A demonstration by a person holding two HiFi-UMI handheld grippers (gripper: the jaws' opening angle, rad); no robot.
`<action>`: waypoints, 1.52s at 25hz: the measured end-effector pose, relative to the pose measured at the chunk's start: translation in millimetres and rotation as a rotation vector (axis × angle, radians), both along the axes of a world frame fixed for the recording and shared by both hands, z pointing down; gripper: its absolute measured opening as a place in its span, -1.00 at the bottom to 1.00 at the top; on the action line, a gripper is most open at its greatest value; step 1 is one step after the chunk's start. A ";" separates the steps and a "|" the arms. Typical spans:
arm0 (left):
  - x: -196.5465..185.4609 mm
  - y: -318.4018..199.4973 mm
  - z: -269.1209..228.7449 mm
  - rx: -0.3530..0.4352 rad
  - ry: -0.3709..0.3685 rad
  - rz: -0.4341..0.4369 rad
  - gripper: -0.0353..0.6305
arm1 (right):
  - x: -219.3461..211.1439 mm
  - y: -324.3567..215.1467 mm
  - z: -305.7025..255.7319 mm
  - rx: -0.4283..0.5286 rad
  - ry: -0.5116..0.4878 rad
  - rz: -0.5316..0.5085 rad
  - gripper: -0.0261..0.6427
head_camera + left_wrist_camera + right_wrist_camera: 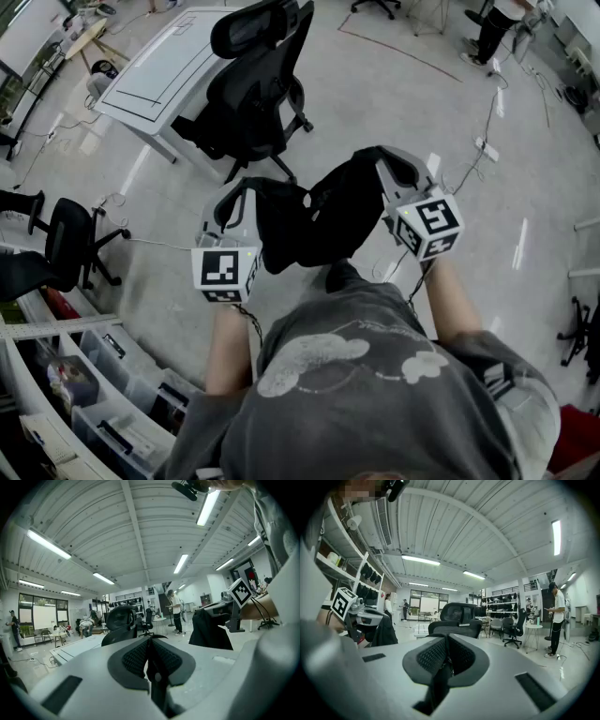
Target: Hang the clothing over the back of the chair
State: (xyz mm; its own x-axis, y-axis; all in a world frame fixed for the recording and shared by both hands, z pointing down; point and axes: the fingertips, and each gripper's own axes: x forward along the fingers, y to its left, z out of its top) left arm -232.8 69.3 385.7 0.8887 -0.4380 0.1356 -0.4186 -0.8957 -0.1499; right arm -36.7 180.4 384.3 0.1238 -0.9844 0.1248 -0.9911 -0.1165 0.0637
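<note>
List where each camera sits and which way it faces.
Head view: on the person's head, looking steeply down at the black garment held between left gripper and right gripper; forearms and shoulders show.
Left gripper view: rides that gripper, looks along its jaws toward the chair; right gripper shows.
Right gripper view: rides that gripper, looks toward the same chair; left gripper shows.
Shared: all three see chair and garment.

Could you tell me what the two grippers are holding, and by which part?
The black clothing: the left gripper and the right gripper each pinch its upper edge, one near each end, the rest hanging between.
</note>
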 end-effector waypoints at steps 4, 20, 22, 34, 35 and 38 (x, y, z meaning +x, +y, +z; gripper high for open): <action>5.7 -8.7 3.3 -0.015 -0.011 -0.005 -0.86 | 3.3 -4.3 -0.3 0.002 0.012 -0.011 -0.93; 57.3 -90.7 -10.3 -0.043 -0.011 -0.026 -0.86 | 85.7 -56.2 -21.2 0.073 0.047 0.048 -0.93; 73.9 -108.0 -27.6 -0.026 -0.004 -0.032 -0.86 | 99.5 -76.5 -39.3 0.098 0.082 0.018 -0.93; 171.5 -180.7 -160.1 0.144 0.081 -0.067 -0.86 | 166.1 -183.6 -161.2 0.218 0.213 -0.197 -0.93; 178.0 -185.2 -165.4 0.149 0.087 -0.073 -0.86 | 167.6 -192.6 -165.5 0.211 0.212 -0.213 -0.92; 193.6 -196.3 -174.3 0.153 0.091 -0.076 -0.86 | 173.0 -217.7 -173.9 0.195 0.216 -0.239 -0.92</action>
